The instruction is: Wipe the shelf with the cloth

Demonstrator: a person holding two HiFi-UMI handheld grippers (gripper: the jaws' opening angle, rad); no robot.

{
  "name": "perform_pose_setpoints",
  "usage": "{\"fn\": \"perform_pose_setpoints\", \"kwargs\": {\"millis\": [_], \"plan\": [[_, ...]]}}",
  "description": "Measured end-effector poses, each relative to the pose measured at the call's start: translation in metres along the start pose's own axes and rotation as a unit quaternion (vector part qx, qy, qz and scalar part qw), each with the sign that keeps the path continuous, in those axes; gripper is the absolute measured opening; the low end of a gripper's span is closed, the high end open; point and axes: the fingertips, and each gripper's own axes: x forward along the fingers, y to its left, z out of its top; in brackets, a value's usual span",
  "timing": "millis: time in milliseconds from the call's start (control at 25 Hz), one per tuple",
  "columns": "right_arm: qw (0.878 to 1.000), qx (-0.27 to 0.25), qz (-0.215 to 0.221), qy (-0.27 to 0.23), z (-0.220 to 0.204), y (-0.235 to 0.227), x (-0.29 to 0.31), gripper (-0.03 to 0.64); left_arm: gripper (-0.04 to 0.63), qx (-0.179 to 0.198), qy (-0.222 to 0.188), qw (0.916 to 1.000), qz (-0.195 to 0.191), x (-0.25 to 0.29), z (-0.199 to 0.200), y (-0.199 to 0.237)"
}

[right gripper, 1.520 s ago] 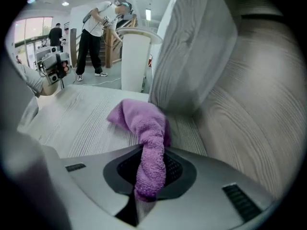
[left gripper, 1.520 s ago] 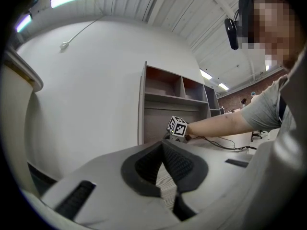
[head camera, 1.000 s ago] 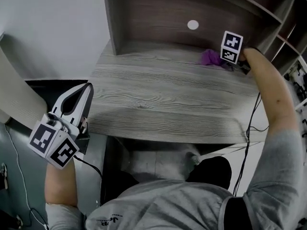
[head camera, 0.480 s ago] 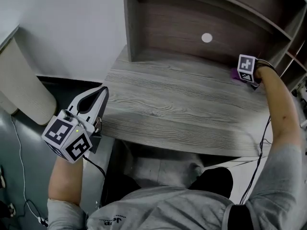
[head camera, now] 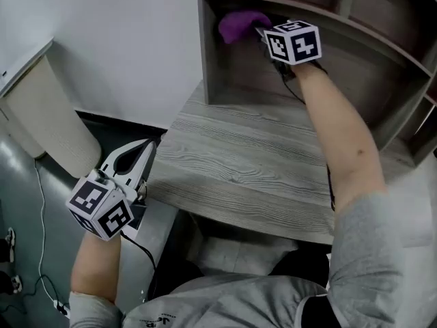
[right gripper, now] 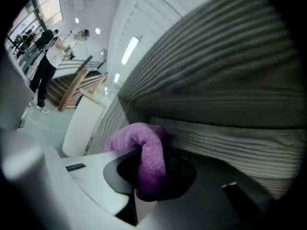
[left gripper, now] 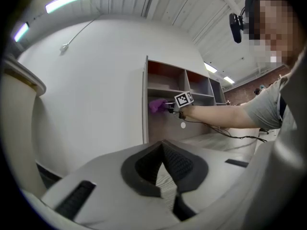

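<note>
Purple cloth clamped between jaws of right tool, bunched past its tips against grey wood-grain shelf, beside upright side panel, up from table level 1.0 s ago, left tool jaws together, empty, off table edge.

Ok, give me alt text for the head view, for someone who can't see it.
Seen from above, the right gripper reaches into the wooden shelf unit with a purple cloth clamped in its jaws, up by the unit's left side wall. The left gripper hangs idle, jaws together, off the left edge of the grey desk below.
</note>
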Motion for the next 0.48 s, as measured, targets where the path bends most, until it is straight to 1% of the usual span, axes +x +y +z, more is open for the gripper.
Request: {"fn": "perform_pose_setpoints", "kwargs": {"millis": [120, 200, 240, 360, 440, 480], "plan": [[0.995, 0.057, -0.037, -0.075, 0.038, 0.009, 0.049, 0.066, 0.021, 0.005, 0.008, 0.9996, 0.025, -0.014, 0.0, 0.01], [0.988, 0.09, -0.051, -0.112, 0.049, 0.012, 0.067, 0.066, 0.021, 0.008, 0.015, 0.9991, 0.038, -0.019, -0.002, 0.015], [0.986, 0.096, -0.059, -0.126, 0.052, 0.013, 0.07, 0.066, 0.021, 0.008, 0.018, 0.999, 0.04, -0.02, -0.003, 0.017], [0.982, 0.089, -0.071, -0.154, 0.061, 0.014, 0.072, 0.061, 0.021, 0.006, 0.022, 0.9989, 0.041, -0.022, -0.004, 0.021], [0.985, 0.062, -0.068, -0.146, 0.062, 0.016, 0.073, 0.06, 0.021, 0.007, 0.023, 0.999, 0.038, -0.022, -0.003, 0.023], [0.988, 0.04, -0.066, -0.136, 0.063, 0.018, 0.074, 0.06, 0.021, 0.007, 0.021, 0.9991, 0.037, -0.021, -0.003, 0.024]]}}
